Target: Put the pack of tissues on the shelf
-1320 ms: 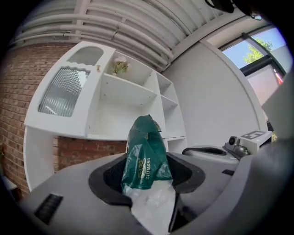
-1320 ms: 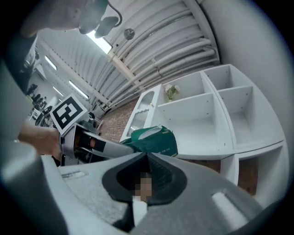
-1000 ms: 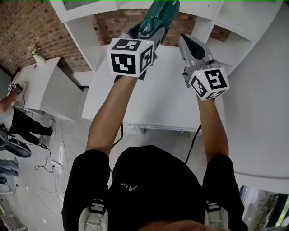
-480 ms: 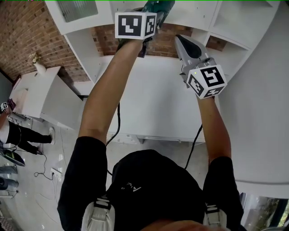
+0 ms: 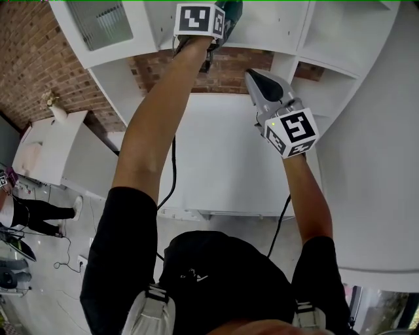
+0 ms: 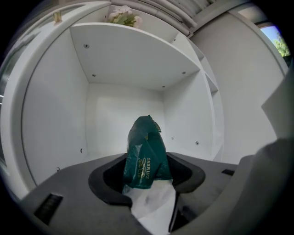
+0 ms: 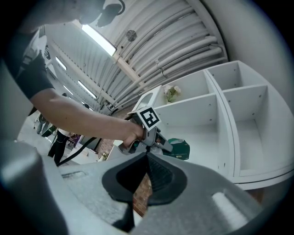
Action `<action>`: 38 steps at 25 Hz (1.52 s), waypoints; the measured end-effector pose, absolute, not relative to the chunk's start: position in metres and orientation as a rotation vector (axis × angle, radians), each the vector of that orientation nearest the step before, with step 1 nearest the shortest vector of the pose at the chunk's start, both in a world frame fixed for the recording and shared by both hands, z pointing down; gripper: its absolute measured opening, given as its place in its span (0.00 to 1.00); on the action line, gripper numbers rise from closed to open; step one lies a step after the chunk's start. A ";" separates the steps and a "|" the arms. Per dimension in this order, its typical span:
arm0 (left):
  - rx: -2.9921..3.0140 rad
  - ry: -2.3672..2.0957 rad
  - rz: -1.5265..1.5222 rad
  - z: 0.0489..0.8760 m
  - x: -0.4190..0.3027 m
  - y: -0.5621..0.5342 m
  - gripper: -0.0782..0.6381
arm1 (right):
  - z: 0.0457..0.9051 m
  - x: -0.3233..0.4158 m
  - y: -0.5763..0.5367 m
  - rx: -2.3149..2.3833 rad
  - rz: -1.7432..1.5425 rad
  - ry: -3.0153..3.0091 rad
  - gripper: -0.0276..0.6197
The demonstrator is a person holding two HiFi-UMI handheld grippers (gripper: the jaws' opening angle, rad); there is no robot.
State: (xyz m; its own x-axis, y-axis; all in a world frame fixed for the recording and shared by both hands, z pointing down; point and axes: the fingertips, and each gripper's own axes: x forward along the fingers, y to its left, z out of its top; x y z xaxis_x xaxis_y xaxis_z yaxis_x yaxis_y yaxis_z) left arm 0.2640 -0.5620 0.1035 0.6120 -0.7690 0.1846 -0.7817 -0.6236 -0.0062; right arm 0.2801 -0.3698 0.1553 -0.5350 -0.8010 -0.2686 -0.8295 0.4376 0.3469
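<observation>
The pack of tissues (image 6: pixel 146 153) is a dark green plastic packet with a white lower end. My left gripper (image 6: pixel 148 180) is shut on it and holds it upright. In the head view the left gripper (image 5: pixel 226 13) is raised high, at the mouth of a compartment of the white shelf (image 5: pixel 275 26). The right gripper view shows the pack (image 7: pixel 180 149) sticking out of the left gripper (image 7: pixel 161 143) in front of the empty shelf (image 7: pixel 206 119). My right gripper (image 5: pixel 254 77) hovers lower, over the table, shut with nothing in it.
A white table (image 5: pixel 222 157) stands below the shelf, against a brick wall (image 5: pixel 33 52). Flowers (image 6: pixel 123 16) sit on top of the shelf. At the left are a white cabinet (image 5: pixel 59 150) and a person (image 5: pixel 26 209) on the floor.
My left gripper has risen from above the table up to the shelf compartment, with the pack still in it. The right gripper has shifted slightly left and stayed low.
</observation>
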 end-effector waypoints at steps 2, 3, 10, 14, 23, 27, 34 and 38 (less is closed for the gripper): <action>2.746 -1.347 0.320 0.111 0.269 -0.572 0.43 | 0.162 0.286 -0.369 -1.483 0.698 2.601 0.05; 2.743 -1.347 0.338 0.115 0.272 -0.576 0.43 | 0.164 0.289 -0.370 -1.484 0.701 2.597 0.05; 2.725 -1.310 0.384 0.111 0.280 -0.589 0.45 | 0.156 0.292 -0.371 -1.485 0.707 2.579 0.05; 2.735 -1.305 0.313 0.110 0.280 -0.591 0.49 | 0.158 0.290 -0.369 -1.481 0.729 2.581 0.05; 2.919 -1.318 0.075 0.080 0.277 -0.580 0.77 | 0.164 0.289 -0.368 -1.502 0.709 2.587 0.05; 2.986 -1.322 0.011 0.071 0.272 -0.569 0.81 | 0.167 0.287 -0.367 -1.506 0.697 2.589 0.05; 3.061 -1.277 -0.227 0.057 0.254 -0.522 0.81 | 0.157 0.282 -0.363 -1.502 0.650 2.525 0.05; 3.141 -1.162 -0.339 0.065 0.248 -0.481 0.80 | 0.145 0.283 -0.360 -1.509 0.599 2.443 0.05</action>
